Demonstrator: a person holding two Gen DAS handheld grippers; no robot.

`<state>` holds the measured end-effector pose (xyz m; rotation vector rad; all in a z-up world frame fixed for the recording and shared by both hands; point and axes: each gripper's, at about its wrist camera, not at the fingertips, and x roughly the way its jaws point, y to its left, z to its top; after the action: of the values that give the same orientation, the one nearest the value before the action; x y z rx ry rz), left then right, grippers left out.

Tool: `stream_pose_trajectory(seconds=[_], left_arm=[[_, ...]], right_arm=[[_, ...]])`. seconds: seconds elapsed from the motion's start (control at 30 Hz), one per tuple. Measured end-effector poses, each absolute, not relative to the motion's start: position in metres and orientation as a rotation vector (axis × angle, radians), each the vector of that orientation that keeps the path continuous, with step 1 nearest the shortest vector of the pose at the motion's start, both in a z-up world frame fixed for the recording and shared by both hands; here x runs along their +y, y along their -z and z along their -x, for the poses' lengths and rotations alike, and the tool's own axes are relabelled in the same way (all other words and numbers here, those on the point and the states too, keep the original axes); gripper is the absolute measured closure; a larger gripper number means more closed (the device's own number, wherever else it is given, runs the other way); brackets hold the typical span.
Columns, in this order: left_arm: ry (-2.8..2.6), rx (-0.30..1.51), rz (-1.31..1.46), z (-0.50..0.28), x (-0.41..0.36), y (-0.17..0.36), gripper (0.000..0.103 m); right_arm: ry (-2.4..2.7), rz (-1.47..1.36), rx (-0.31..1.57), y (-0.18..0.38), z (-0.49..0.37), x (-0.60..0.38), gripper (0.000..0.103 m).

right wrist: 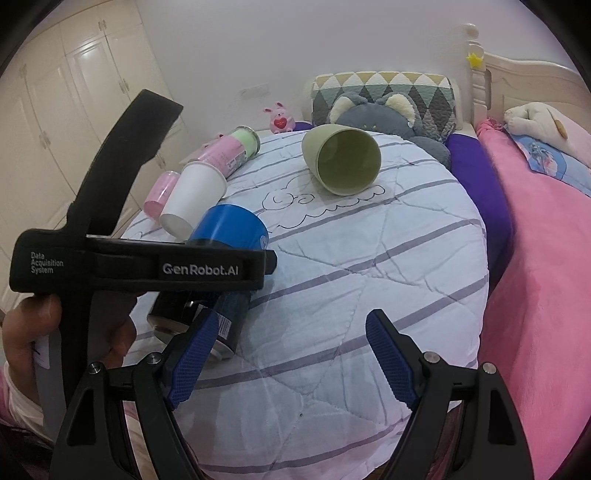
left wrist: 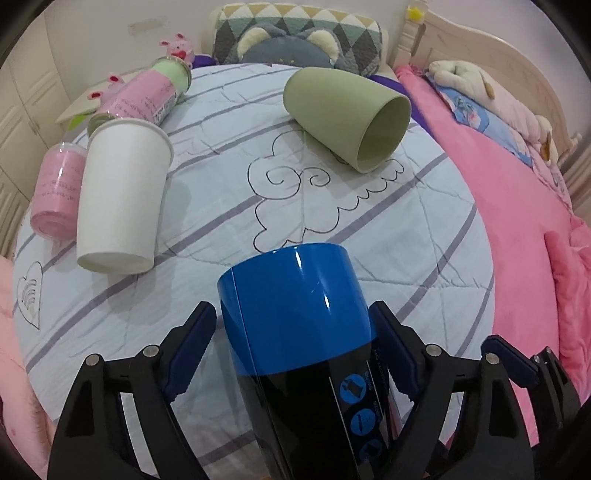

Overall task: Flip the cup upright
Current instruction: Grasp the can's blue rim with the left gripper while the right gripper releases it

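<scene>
A blue-and-black cup (left wrist: 295,314) lies on its side on the striped quilt, between the fingers of my left gripper (left wrist: 291,354). The jaws stand wide on either side of the cup, with small gaps to its wall. In the right wrist view the same cup (right wrist: 229,229) lies under the left gripper's body (right wrist: 140,266). My right gripper (right wrist: 291,354) is open and empty above the quilt's near edge. A green cup (left wrist: 351,118) lies on its side farther back, mouth toward me; it also shows in the right wrist view (right wrist: 343,162).
A white paper cup (left wrist: 122,195) lies on its side at the left, with a pink can (left wrist: 55,195) and a pink-green can (left wrist: 147,92) beside it. Stuffed toys and a patterned pillow (left wrist: 295,33) sit at the back. A pink blanket (left wrist: 517,221) covers the right.
</scene>
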<state>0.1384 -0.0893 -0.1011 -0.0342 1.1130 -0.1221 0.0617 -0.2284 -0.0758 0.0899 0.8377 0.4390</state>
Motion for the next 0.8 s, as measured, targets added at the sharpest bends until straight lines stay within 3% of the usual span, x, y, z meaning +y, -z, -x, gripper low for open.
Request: stream_pose_trajectory(seconds=[0.13, 0.8], left_arm=[[0.119, 1.103, 0.018, -0.143, -0.092, 0.104, 0.024], [0.051, 0.768, -0.065, -0.116, -0.079, 0.057, 0.027]], right_arm=[[-0.455, -0.092, 0.829, 0.072, -0.059, -0.228, 0.020], [-0.500, -0.066, 0.840, 0.075, -0.070, -0.201, 0.020]])
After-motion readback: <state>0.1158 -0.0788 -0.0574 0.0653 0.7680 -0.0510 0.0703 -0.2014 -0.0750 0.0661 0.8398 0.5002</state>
